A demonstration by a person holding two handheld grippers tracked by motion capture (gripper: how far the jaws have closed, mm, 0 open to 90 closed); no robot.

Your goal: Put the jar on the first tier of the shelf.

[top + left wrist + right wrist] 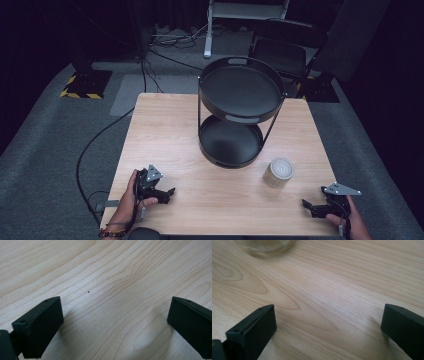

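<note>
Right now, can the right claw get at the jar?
Probably yes. The right claw is open, low at the table's near edge, and the jar stands just ahead and to its left with bare wood between them. The rack sits farther back, out of the path.

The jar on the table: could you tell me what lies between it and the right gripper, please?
Nothing: in the high view, bare wooden table separates the right gripper from the jar. The right gripper view shows the same bare wood ahead of its open jaws.
</note>
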